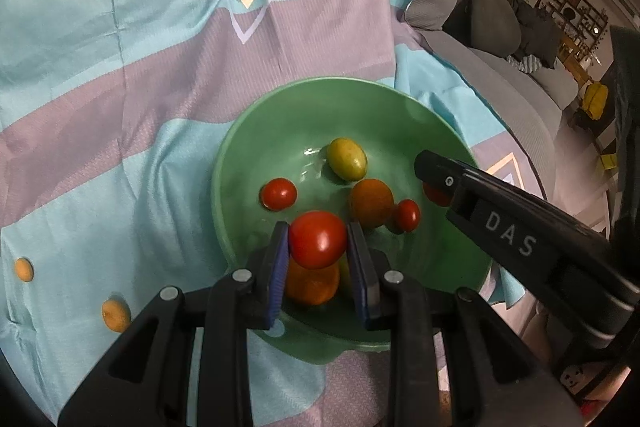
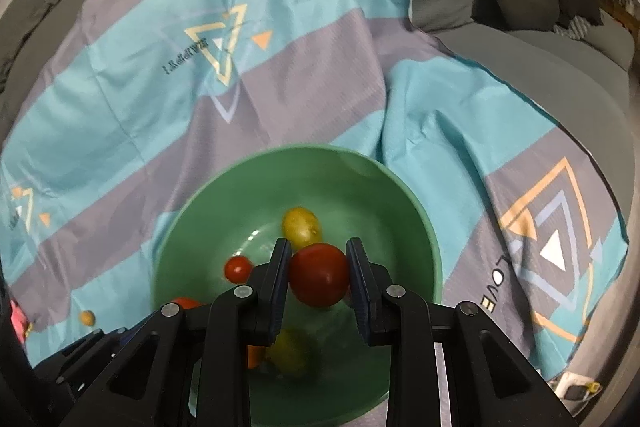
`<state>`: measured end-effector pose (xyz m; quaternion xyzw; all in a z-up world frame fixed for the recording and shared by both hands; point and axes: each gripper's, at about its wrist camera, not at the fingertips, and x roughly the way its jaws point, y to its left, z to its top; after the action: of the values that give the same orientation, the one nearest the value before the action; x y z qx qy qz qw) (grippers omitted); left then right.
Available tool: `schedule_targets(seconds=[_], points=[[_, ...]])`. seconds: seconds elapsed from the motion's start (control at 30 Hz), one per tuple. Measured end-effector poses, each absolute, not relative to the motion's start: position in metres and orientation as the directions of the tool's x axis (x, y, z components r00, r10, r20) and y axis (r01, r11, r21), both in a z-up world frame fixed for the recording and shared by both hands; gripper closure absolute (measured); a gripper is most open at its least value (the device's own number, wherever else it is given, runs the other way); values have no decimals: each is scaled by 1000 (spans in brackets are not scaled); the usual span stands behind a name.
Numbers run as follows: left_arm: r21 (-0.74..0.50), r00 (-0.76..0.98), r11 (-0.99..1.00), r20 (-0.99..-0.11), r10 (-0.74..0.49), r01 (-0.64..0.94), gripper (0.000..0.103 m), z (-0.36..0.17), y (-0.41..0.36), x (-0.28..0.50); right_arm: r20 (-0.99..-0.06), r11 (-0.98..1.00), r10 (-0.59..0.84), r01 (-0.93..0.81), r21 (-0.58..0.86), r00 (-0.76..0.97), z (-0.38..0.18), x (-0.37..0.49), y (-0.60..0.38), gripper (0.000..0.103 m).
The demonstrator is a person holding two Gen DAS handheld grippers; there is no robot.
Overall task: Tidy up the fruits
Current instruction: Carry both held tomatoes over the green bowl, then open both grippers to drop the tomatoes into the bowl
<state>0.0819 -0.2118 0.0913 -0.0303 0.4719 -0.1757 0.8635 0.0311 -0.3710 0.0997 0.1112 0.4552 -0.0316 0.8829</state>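
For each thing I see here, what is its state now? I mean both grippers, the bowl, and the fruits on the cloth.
Left gripper: shut on a red tomato, over the bowl.
Right gripper: shut on another red tomato, over the bowl.
Green bowl: upright, with several small fruits inside.
Two orange fruits: loose on the cloth, outside the bowl.

One green bowl sits on one striped sheet.

Two claws, each clamped on one red tomato: left claw, tomato; right claw, tomato.

Loose in the bowl, in the left view: two red tomatoes, two orange, one yellow-green.

On the sheet: two small orange fruits.
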Motion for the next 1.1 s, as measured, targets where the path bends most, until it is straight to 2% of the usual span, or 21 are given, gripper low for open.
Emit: schedule_targets(seconds=[0.77,0.8,0.83,0.9,0.93,0.97,1.1], points=[[-250,450,926,-819,-358,282,75,82,-214,87,-849,975,10,184,126,528,87,39,-373,72],[-249,450,926,-818,-358,283,73,83,-213,86,-850,975,10,185,126,526,87,39,-373,72],[-245,457,927,-816,-355,282,64,85,-211,85,-852,975,10,186,125,523,86,39,-373,72],[-247,474,929,-805,-356,277,52,91,-207,81,-851,975,9,185,125,525,87,38,-373,63],[-255,484,928,-797,-361,272,51,95,-203,79,-848,975,8,184,124,530,88,38,-372,56],[-260,487,928,-794,-363,268,51,98,-200,78,-844,975,8,182,125,536,90,37,-372,54],[-276,521,935,-777,-354,223,50,111,-174,69,-824,978,25,155,137,566,99,33,-366,54]])
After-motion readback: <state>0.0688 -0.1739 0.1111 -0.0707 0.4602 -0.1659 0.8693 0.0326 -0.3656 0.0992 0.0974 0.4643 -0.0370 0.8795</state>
